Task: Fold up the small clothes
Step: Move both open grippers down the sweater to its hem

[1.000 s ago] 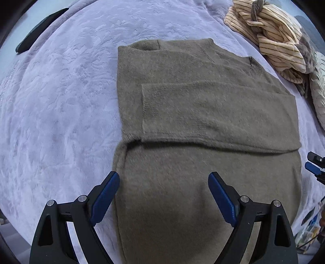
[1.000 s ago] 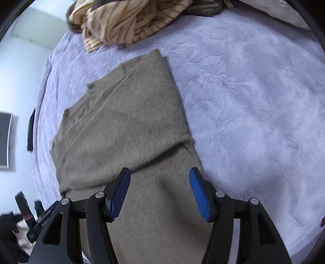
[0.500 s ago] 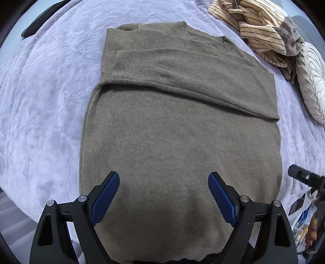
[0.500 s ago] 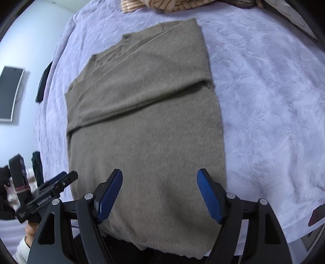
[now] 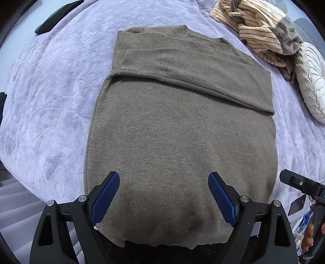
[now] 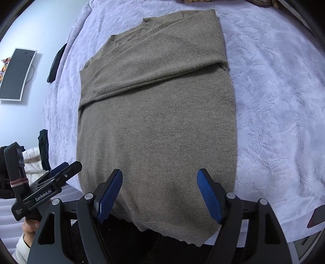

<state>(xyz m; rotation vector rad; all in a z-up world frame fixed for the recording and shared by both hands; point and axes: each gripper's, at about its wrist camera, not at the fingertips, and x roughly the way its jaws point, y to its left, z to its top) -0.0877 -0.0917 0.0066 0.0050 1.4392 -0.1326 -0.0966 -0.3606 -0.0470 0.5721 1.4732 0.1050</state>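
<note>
An olive-brown knit sweater (image 5: 178,130) lies flat on a lavender bedspread (image 5: 50,105), both sleeves folded across its chest, collar at the far end. Its hem hangs over the near bed edge. It also shows in the right wrist view (image 6: 158,121). My left gripper (image 5: 163,195) is open and empty, hovering above the hem. My right gripper (image 6: 159,193) is open and empty, also above the hem. The left gripper appears at the lower left of the right wrist view (image 6: 59,172), and part of the right gripper at the right edge of the left wrist view (image 5: 300,184).
A pile of cream striped clothes (image 5: 258,26) and a white ribbed garment (image 5: 310,81) lie at the far right of the bed. A dark flat object (image 5: 56,16) lies at the far left. A monitor (image 6: 16,73) hangs on the wall beyond the bed.
Both grippers pulled back toward the near bed edge, from over the sweater's middle to above its hem. The whole sweater and its hem have come into view. Both stayed open.
</note>
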